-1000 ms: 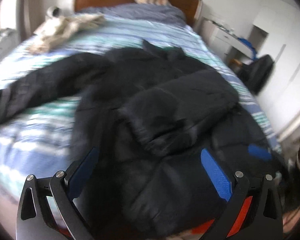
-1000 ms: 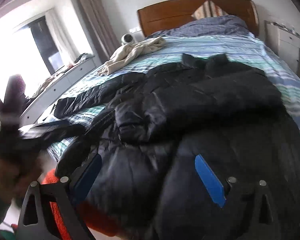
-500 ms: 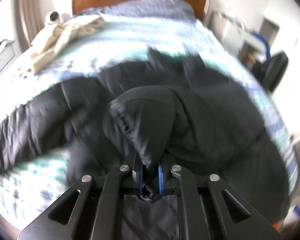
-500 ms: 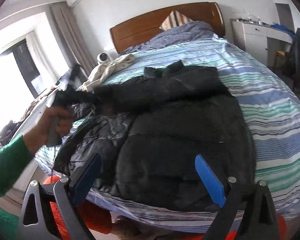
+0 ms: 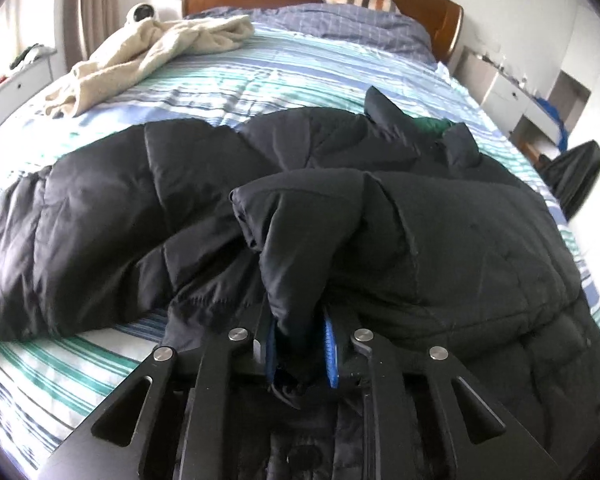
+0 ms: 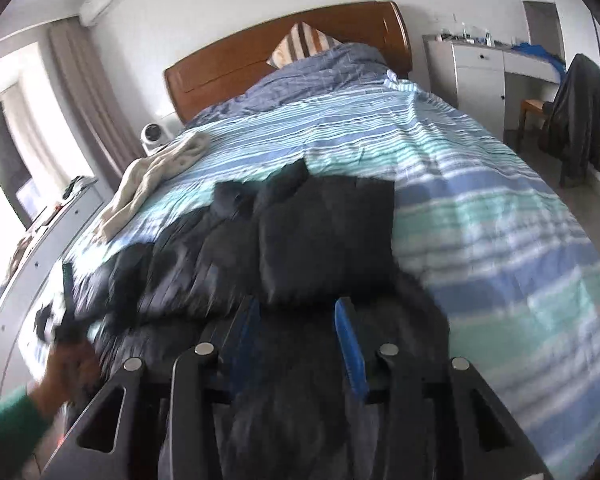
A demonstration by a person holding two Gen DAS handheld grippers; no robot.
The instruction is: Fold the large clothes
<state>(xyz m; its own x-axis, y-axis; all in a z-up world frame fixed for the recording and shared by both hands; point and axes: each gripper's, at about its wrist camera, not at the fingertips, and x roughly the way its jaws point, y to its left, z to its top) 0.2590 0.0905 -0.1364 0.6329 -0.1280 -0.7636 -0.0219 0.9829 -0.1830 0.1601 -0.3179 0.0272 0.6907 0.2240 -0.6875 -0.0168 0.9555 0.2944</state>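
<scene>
A black puffer jacket (image 5: 440,240) lies spread across the striped bed (image 5: 300,64), one sleeve stretched out to the left. My left gripper (image 5: 300,344) is clamped on a bunched fold of the other sleeve, which rises between its blue pads; its jaws are opening slightly. In the right wrist view the jacket (image 6: 324,240) is blurred. My right gripper (image 6: 300,320) sits over its near edge with dark fabric between the pads, and its jaws are closing. A hand in a green sleeve (image 6: 72,368) shows at lower left.
A cream garment (image 5: 156,48) lies crumpled at the bed's far left, near a small white device (image 6: 153,134). A wooden headboard (image 6: 284,48) and pillows close the far end. A white dresser (image 6: 476,72) and a chair draped with dark clothing (image 6: 580,112) stand to the right.
My left gripper went from wide open to clamped on the sleeve fold and moved in closer over the jacket. My right gripper swung over the jacket's near edge and its jaws narrowed.
</scene>
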